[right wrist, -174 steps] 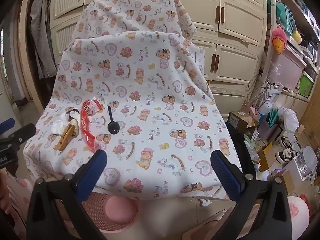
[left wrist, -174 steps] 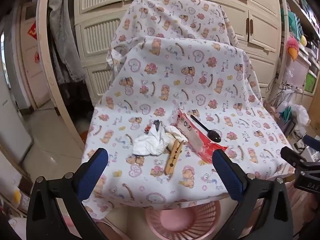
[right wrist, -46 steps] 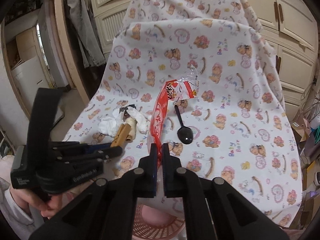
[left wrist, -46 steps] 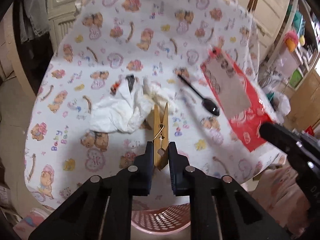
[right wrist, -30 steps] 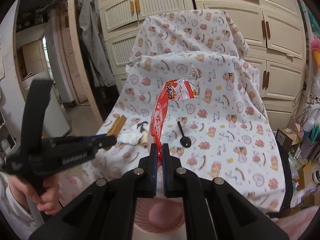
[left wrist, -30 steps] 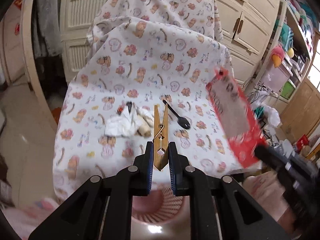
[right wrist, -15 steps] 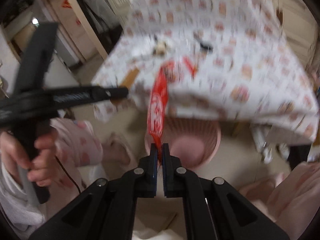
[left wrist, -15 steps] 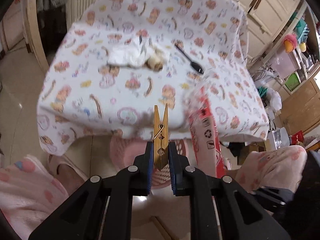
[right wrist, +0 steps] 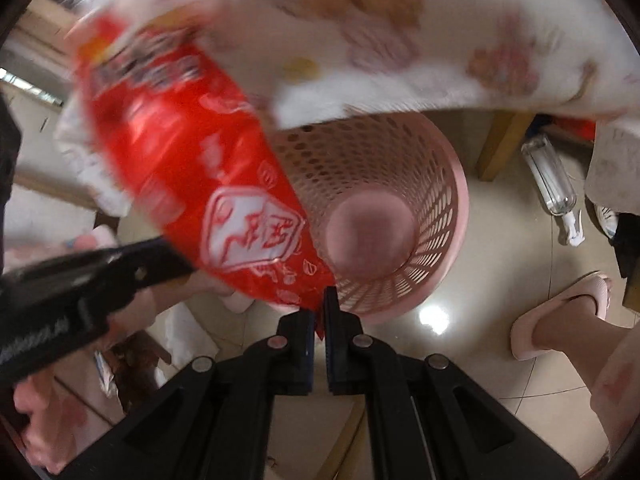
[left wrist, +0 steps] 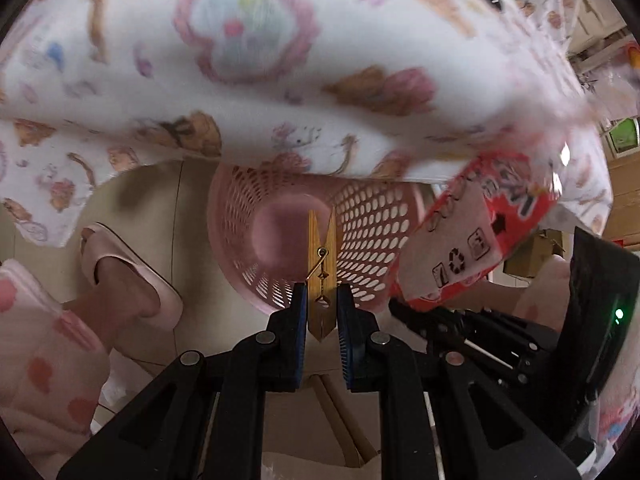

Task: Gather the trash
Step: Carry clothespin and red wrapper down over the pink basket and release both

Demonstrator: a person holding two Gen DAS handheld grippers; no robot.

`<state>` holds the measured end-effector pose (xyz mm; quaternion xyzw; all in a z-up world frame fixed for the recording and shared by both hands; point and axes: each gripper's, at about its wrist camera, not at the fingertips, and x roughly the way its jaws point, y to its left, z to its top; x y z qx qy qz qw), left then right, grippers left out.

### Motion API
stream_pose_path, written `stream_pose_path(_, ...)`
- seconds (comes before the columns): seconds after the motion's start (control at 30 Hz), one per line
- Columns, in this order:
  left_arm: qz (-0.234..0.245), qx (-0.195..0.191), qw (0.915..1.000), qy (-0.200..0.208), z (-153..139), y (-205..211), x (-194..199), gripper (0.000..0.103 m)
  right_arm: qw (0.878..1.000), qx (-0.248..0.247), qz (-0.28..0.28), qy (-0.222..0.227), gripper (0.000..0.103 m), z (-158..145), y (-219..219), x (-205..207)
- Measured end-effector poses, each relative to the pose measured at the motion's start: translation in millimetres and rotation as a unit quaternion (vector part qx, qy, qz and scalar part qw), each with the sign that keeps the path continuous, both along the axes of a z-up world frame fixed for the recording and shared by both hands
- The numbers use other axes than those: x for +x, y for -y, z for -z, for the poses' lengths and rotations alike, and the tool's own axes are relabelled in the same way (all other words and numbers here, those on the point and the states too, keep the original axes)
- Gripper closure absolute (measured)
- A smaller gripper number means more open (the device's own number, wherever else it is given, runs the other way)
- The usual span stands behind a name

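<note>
The wooden clothespin [left wrist: 321,276], clamped in the left hand-held gripper [left wrist: 322,312], and the red wrapper [right wrist: 192,168], pinched in the right hand-held gripper [right wrist: 318,320], have dropped from above the bench to the pink basket [right wrist: 448,216], seemingly ready for release.

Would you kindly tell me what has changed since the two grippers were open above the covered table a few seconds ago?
The left gripper has closed on the wooden clothespin, the right gripper on the red snack wrapper. Both were lifted off the printed tablecloth and carried down over the pink perforated basket on the floor. Neither has been released. The basket stays under the table edge, with nothing visible on its bottom.
</note>
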<state>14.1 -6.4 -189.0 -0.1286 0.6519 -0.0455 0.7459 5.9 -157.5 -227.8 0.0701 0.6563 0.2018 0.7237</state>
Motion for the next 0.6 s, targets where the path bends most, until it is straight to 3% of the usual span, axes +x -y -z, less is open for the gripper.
stream_pose_path(0.23, 0.001, 0.014, 0.9996, -0.022, 28.3, -1.0, 10.2, 0.09, 0.999, -0.014, 0.019, -0.022, 0.099, 25.9, -1.1, 9.7)
stream_pose_path(0.37, 0.015, 0.018, 0.9996, -0.016, 21.8, 4.1, 9.8, 0.089, 0.999, -0.014, 0.035, -0.034, 0.098, 40.1, 3.5, 14.9)
stream_pose_path(0.53, 0.018, 0.032, 0.9993, 0.003, 10.0, 3.5, 7.3, 0.079, 0.999, -0.005, 0.044, -0.024, 0.097, 30.3, 2.1, 14.3)
stream_pose_path(0.57, 0.018, 0.036, 0.9992, 0.005, 6.0, 3.1, 7.1, 0.077, 0.999, -0.003, 0.047, -0.021, 0.095, 27.1, 2.1, 13.8)
stream_pose_path(0.6, 0.017, 0.039, 0.9991, 0.008, 5.6, 6.2, 8.5, 0.076, 0.999, -0.004, 0.049, -0.019, 0.086, 26.3, 3.4, 12.9)
